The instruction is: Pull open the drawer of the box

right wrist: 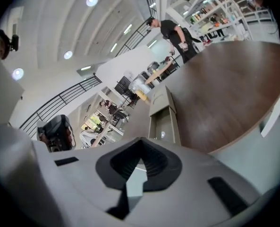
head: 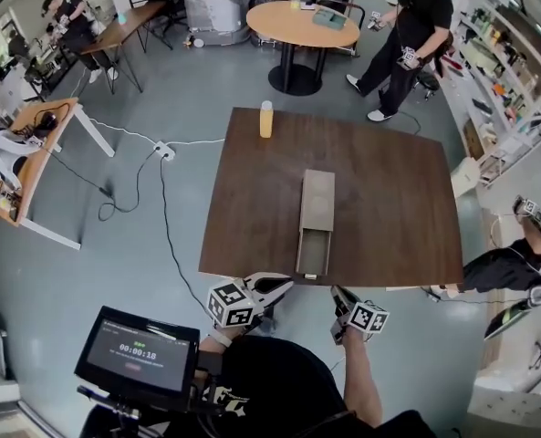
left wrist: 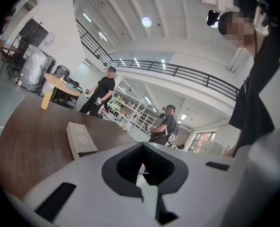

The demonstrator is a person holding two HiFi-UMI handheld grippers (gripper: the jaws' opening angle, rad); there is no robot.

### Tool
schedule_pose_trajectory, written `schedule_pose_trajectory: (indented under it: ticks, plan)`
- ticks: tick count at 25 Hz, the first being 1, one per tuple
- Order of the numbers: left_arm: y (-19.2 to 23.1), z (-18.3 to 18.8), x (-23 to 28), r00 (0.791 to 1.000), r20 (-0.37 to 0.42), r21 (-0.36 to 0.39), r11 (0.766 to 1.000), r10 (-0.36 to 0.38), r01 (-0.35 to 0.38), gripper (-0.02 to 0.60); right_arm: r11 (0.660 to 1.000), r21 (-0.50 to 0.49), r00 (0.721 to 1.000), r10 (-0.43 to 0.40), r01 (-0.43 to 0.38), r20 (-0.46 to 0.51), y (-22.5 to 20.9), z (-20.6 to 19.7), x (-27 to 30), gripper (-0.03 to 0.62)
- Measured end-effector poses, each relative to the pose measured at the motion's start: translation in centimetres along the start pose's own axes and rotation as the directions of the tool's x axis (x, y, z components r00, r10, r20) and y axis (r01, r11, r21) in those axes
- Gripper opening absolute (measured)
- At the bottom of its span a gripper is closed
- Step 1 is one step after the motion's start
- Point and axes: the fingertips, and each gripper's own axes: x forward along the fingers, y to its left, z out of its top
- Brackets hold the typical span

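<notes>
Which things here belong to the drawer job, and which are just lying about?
Job: grey box; its drawer, already pulled out toward the person.
Lying about: yellow bottle at the table far edge; power strip on the floor.

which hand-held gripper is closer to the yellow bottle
Left. The left hand-held gripper hangs off the table's near edge, left of the open drawer, roughly in line with the yellow bottle at the far edge; the right hand-held gripper sits right of the drawer.
</notes>
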Motion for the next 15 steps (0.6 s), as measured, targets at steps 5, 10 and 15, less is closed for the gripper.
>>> schedule_pose_trajectory:
  ticks: [5,10,15]
  plan:
    - [-4.8,-2.7,0.6,1.0,-0.012,0.027,1.0,-0.008,0.008,0.006,0.974,-0.227,0.997,0.039,-0.025,0.06,5.5,2.0,-4.4,-0.012]
    - [-8.8,-5.8,1.3,1.0,-0.024,0.025,1.0,0.003,-0.003,0.006,0.928,-0.372,0.993,0.073,-0.033,0.094,9.0,2.1,-9.2,-0.012]
    - [-11.3,-6.9,0.3,1.0,-0.015,0.03,1.0,0.009,-0.008,0.006,0.905,-0.426,0.987,0.086,-0.022,0.133,11.5,1.8,-12.4,-0.012]
